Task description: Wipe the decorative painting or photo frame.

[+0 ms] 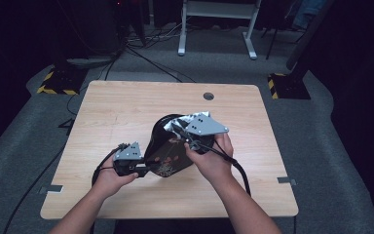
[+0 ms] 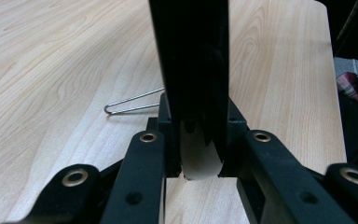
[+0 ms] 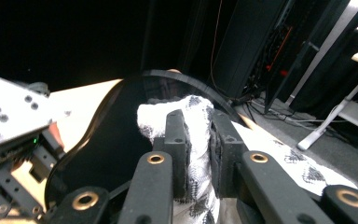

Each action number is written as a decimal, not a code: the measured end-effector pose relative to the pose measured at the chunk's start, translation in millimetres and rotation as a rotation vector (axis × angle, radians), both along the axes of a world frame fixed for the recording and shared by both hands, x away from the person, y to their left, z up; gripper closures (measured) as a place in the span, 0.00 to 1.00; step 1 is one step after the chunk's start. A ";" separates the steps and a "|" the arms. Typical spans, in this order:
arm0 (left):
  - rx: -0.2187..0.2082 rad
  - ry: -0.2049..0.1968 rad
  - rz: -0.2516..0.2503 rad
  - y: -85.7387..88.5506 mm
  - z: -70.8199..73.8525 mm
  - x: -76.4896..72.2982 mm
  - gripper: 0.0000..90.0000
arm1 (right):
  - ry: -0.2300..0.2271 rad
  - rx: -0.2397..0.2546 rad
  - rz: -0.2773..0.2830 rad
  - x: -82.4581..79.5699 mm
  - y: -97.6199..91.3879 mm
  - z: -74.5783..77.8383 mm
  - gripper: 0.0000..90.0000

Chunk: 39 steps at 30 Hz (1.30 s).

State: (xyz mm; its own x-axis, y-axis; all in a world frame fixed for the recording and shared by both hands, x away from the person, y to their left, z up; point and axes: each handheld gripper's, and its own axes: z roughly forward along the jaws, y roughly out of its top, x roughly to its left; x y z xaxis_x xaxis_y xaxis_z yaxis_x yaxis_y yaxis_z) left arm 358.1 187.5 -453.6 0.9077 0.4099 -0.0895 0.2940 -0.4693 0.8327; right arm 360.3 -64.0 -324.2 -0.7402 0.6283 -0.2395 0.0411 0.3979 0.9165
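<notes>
the black bag [image 1: 168,148] sits in the middle of the wooden table [image 1: 126,107]. the left gripper [image 2: 196,158], at the bag's 8 o'clock, pinches the bag's dark edge tight. the right gripper [image 3: 198,154], at the bag's 1 o'clock, squeezes a white patterned cloth [image 3: 193,116] at the bag's mouth.

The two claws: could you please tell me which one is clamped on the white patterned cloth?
The right claw: its jaws pinch the white patterned cloth, whereas the left claw grips the black bag by its edge.
</notes>
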 end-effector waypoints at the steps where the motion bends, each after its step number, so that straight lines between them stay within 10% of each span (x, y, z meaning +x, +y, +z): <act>1: 0.001 0.000 -0.001 -0.5 -0.1 -0.2 0.85 | -0.002 -0.002 0.001 0.0 0.0 0.6 0.89; 15: 0.002 -0.003 -0.004 -2.2 -0.2 -0.2 0.85 | 0.059 -0.063 0.000 -5.1 -4.4 -31.8 0.89; 28: 0.008 -0.012 -0.011 -3.8 0.1 -1.2 0.85 | 0.000 -0.005 -0.025 -1.5 -10.3 -1.2 0.89; 39: 0.014 -0.015 -0.010 -5.6 0.8 -1.7 0.85 | 0.066 -0.042 -0.037 -2.5 -17.1 -32.3 0.89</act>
